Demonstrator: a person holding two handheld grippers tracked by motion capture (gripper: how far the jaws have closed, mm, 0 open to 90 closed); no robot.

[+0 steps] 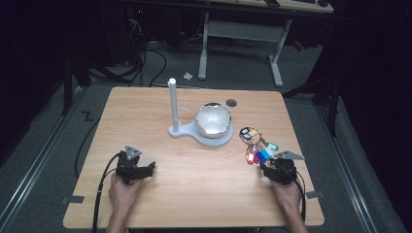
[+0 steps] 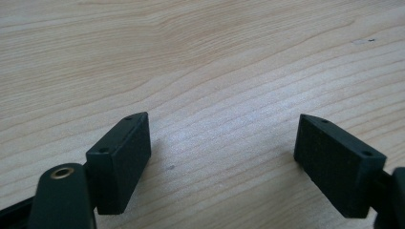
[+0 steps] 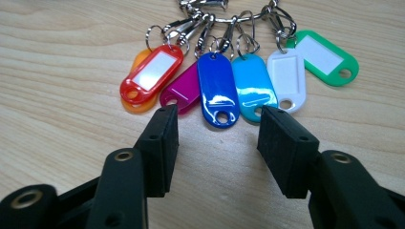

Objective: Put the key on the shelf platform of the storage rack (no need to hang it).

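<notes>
Key tags fanned near the worktop's right edge
Right gripper [image 3: 217, 129] gapes just short of the dark blue tag [image 3: 218, 89] — orange tag [image 3: 138, 102] half hidden; left gripper [image 2: 222, 152] spread wide over bare worktop [image 2: 200, 57].

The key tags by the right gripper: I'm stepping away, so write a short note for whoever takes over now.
Right gripper: open, jaws flanking the tip of the dark blue tag, pads not pressing it.
Left gripper: open over bare table, holding nothing.
Bunch of key tags: flat on the table, right of the white stand and its bowl.
Done: right gripper lined up.
Left: grip and lift the bunch.
</notes>
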